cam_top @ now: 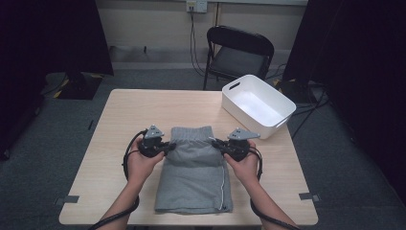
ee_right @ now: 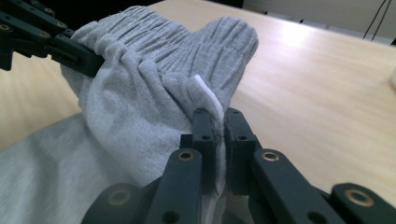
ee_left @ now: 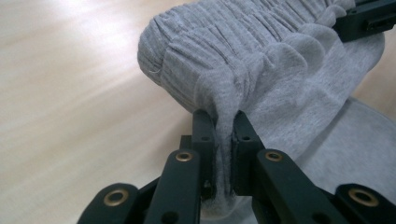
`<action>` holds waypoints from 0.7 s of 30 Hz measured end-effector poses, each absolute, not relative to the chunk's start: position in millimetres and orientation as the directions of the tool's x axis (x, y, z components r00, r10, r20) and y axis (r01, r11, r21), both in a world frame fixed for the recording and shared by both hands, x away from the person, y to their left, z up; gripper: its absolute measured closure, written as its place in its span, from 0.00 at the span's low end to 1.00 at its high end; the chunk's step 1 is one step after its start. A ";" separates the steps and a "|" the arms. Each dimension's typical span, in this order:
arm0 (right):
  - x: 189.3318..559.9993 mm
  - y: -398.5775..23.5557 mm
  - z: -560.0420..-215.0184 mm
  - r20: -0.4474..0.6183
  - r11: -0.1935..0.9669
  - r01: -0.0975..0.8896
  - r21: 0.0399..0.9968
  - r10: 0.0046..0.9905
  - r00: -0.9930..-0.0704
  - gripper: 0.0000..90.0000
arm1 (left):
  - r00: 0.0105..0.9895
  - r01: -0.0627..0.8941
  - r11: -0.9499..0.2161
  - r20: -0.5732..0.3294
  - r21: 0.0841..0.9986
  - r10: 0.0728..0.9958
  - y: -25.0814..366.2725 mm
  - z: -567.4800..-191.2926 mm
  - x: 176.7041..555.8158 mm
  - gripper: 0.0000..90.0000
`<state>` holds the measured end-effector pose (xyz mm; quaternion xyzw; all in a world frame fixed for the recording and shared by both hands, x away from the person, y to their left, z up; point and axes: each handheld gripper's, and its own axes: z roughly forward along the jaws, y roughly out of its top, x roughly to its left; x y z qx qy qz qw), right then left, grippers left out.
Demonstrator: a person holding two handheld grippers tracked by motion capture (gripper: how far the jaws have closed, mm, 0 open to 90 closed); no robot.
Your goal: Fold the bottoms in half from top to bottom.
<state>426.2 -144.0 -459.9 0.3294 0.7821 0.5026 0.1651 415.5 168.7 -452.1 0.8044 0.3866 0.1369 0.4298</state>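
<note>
The grey shorts (cam_top: 194,172) are lying flat on the counter (cam_top: 119,143), waistband end raised. The left gripper (cam_top: 168,147) is clamping the waistband's left edge, fingers (ee_left: 204,135) nearly closed on the fabric. The right gripper (cam_top: 215,142) is pinching the right edge likewise.

shorts (cam_top: 194,175): light grey, heathered knit, ribbed gathers at the waistband; white stripe down one side seam, white cord end by the right gripper (ee_right: 223,122)
both grippers black with brass-coloured rivets, left gripper (ee_left: 225,126) same; grey plates on top in the high view
table (cam_top: 129,112): pale wood grain
bin (cam_top: 257,105): plain white
chair (cam_top: 239,52): black
floor (cam_top: 67,129): grey carpet, black-yellow tape patches at the back
curtains (cam_top: 48,33): black
</note>
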 end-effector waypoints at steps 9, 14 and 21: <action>392.9 -146.3 -481.0 0.115 0.334 0.430 0.839 0.663 -0.739 0.95 | 0.677 0.565 -0.367 -0.160 0.739 0.718 167.8 -476.7 390.7 0.93; 386.6 -147.4 -493.7 0.145 0.351 0.479 0.805 0.666 -0.732 0.94 | 0.669 0.605 -0.373 -0.195 0.704 0.717 167.0 -483.6 385.4 0.93; 384.6 -143.9 -501.9 0.143 0.358 0.489 0.796 0.673 -0.725 0.94 | 0.665 0.615 -0.393 -0.181 0.683 0.725 162.2 -488.8 384.8 0.93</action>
